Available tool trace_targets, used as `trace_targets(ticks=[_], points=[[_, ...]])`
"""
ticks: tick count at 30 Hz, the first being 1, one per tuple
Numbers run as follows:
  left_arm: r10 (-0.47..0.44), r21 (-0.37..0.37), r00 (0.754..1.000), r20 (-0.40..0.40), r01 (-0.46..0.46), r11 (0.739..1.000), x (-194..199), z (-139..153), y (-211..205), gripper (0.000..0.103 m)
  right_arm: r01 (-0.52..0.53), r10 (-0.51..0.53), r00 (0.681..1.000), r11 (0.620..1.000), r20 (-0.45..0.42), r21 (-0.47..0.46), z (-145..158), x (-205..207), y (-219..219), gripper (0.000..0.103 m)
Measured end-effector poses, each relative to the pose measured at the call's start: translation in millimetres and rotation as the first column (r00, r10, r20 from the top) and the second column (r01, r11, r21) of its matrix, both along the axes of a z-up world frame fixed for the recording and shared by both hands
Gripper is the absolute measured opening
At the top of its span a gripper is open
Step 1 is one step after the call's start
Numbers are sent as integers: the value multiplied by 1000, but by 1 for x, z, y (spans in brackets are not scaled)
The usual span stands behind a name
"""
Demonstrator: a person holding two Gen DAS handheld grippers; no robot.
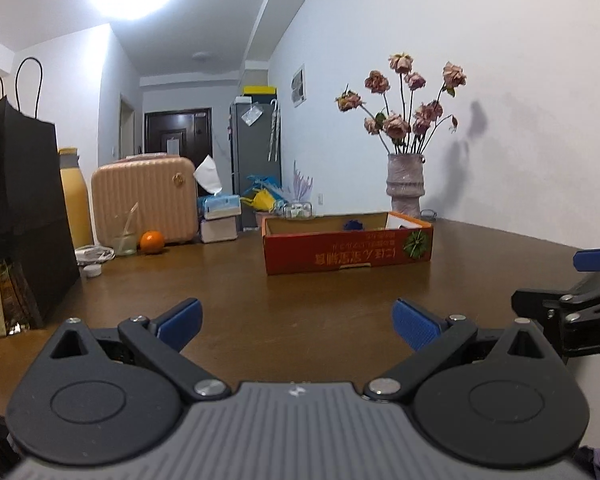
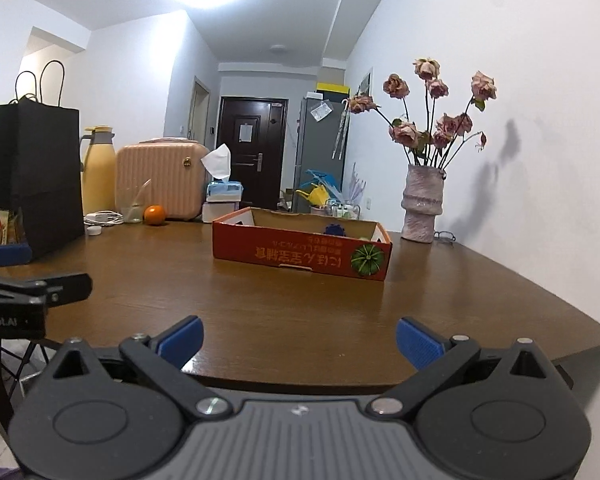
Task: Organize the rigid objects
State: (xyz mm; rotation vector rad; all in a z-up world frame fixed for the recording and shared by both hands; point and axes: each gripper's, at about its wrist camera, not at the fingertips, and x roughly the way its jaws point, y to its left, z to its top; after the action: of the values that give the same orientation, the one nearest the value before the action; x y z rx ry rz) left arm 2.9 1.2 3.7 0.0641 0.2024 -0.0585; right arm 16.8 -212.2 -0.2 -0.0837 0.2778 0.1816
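A shallow red cardboard box (image 1: 348, 250) with a brown inside lies on the brown wooden table (image 1: 260, 300); it also shows in the right wrist view (image 2: 300, 254). A dark blue object (image 1: 353, 224) and something white peek over its rim. My left gripper (image 1: 296, 326) is open and empty, low over the table's near part, well short of the box. My right gripper (image 2: 300, 344) is open and empty at the table's near edge. Each gripper shows at the edge of the other's view.
A vase of dried roses (image 1: 405, 184) stands by the wall behind the box. At the far left stand a black paper bag (image 1: 20, 216), a yellow flask (image 1: 76, 196), a pink case (image 1: 144, 200), a glass (image 1: 125, 240), an orange (image 1: 152, 242), tissue boxes (image 1: 219, 216) and a white charger cable (image 2: 102, 218).
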Motion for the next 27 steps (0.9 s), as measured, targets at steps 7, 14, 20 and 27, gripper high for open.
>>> trace_targets(ticks=[7,14,20,27], points=[[-1,-6,1000,5,1,1000,1,0,2,103,23,-24,1000,1000,11,5,5,5,-2,103],[-2,-4,1000,13,2,1000,1,1,0,103,47,-47,999,999,17,19,7,7,-7,103],[-3,-2,1000,14,3,1000,2,1,1,103,47,-47,999,998,6,31,6,8,-8,103],[-6,-1,1000,14,6,1000,1,2,2,103,56,-56,998,997,-6,47,3,9,-12,103]])
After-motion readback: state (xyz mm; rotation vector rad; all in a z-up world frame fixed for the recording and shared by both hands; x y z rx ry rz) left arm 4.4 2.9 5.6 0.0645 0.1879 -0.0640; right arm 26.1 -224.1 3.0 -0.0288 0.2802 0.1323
